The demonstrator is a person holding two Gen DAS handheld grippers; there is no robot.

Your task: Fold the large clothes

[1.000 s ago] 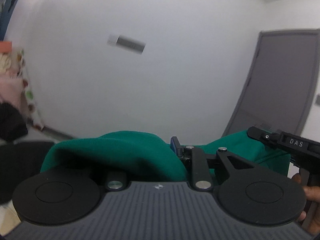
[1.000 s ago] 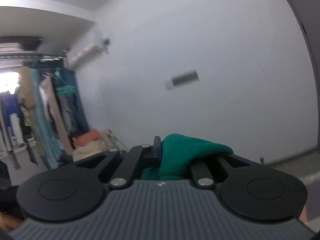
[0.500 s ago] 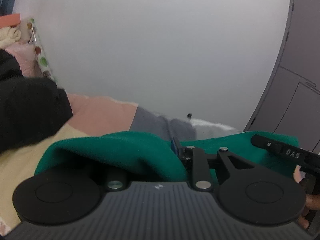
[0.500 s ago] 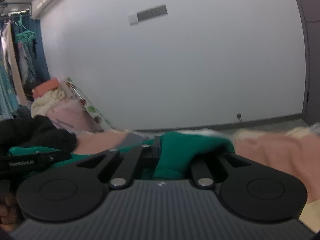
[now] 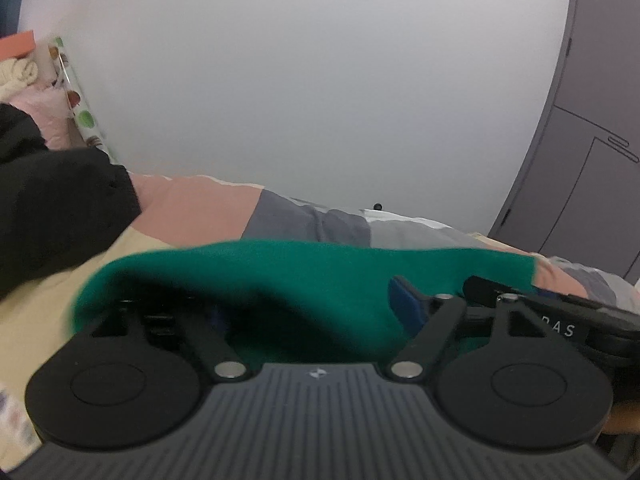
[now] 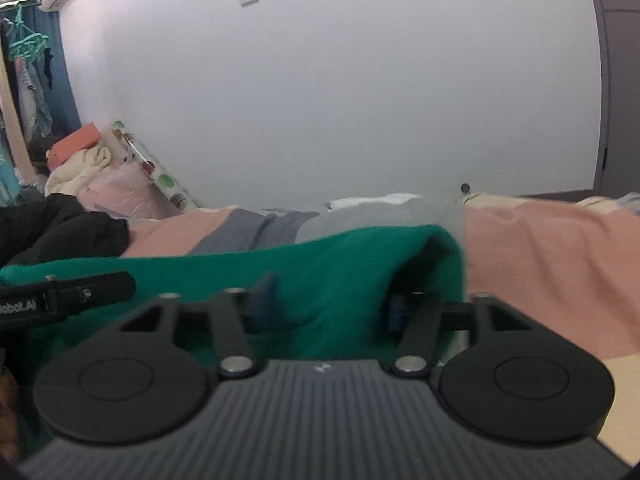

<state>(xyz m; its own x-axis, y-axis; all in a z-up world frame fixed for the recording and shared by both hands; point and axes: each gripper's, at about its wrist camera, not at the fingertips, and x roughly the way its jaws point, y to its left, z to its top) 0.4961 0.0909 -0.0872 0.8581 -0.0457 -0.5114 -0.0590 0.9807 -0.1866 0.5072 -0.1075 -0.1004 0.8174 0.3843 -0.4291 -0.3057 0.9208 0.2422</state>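
A green garment (image 5: 320, 276) lies across a bed covered in a pink, grey and cream blanket (image 5: 188, 212), beside a black piece of clothing (image 5: 52, 208). The left gripper (image 5: 312, 312) and right gripper (image 6: 332, 304) are both opening, their jaws apart with green fabric lying loose between them, no longer pinched.

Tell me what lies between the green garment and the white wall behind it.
In both wrist views, only the patchwork bedspread of pink, grey and cream panels lies between the green garment and the white wall. A black garment lies off to the left.
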